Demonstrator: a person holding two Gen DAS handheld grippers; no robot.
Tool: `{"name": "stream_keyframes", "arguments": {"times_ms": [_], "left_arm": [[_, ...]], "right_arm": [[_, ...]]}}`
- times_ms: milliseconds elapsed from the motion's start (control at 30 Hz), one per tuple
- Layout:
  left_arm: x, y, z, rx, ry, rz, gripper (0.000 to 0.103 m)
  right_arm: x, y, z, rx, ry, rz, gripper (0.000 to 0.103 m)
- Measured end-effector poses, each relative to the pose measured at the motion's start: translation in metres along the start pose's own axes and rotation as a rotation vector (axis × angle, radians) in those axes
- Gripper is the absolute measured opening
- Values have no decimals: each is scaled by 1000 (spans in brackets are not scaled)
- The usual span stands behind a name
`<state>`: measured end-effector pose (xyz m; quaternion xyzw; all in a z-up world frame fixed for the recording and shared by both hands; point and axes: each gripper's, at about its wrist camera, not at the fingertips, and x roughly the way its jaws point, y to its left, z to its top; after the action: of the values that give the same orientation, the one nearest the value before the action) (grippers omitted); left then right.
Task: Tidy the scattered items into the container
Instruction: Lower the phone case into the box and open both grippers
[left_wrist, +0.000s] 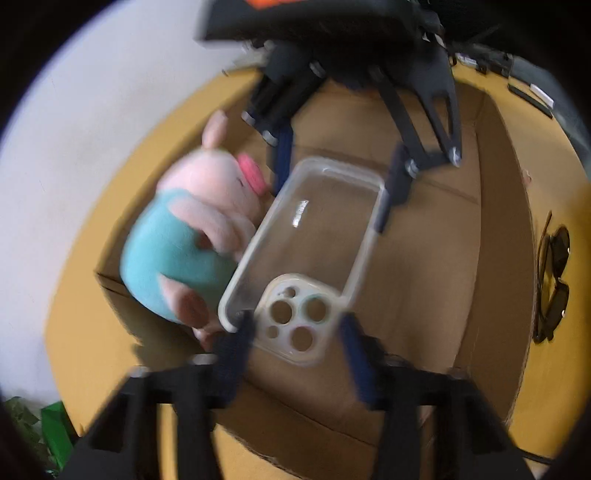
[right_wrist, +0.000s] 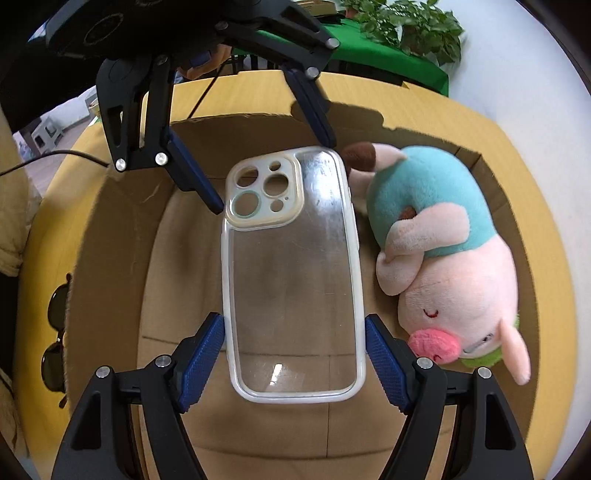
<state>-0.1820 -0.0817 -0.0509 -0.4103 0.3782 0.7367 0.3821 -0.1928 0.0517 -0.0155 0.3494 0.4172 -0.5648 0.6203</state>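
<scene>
A clear phone case (right_wrist: 291, 280) with a pale camera frame hangs flat over the open cardboard box (right_wrist: 122, 221), held at both ends. My right gripper (right_wrist: 291, 332) has its blue pads pressed on the two long sides of the plain end. My left gripper (left_wrist: 295, 332) brackets the camera end, fingertips against the case's edges; the left wrist view is blurred. Each gripper also shows in the other's view: the left gripper (right_wrist: 273, 175) and the right gripper (left_wrist: 338, 173). A pink pig plush (right_wrist: 443, 258) in a teal shirt lies in the box beside the case.
The box (left_wrist: 443, 258) stands on a round yellow table (right_wrist: 535, 221). Dark sunglasses (left_wrist: 552, 284) lie on the table outside one box wall. A black cable (right_wrist: 55, 155) runs over the table edge. Potted plants (right_wrist: 406, 26) and a green cloth stand beyond the table.
</scene>
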Motion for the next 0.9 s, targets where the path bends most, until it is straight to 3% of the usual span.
{"name": "stream_keyframes", "arguments": {"times_ms": [133, 567, 733, 833, 900], "left_arm": [[20, -6, -3, 12, 54, -2, 12], [-4, -10, -18, -64, -16, 0, 15], [-29, -13, -30, -130, -72, 19, 45], [-48, -20, -36, -169, -112, 41, 55], [-62, -24, -37, -191, -138, 63, 55]], "right_arm": [[4, 0, 8, 7, -15, 29, 81], [30, 9, 7, 18, 31, 32, 81], [28, 15, 4, 38, 30, 2, 85], [13, 18, 3, 68, -1, -23, 92], [-2, 20, 1, 85, -26, -49, 94]]}}
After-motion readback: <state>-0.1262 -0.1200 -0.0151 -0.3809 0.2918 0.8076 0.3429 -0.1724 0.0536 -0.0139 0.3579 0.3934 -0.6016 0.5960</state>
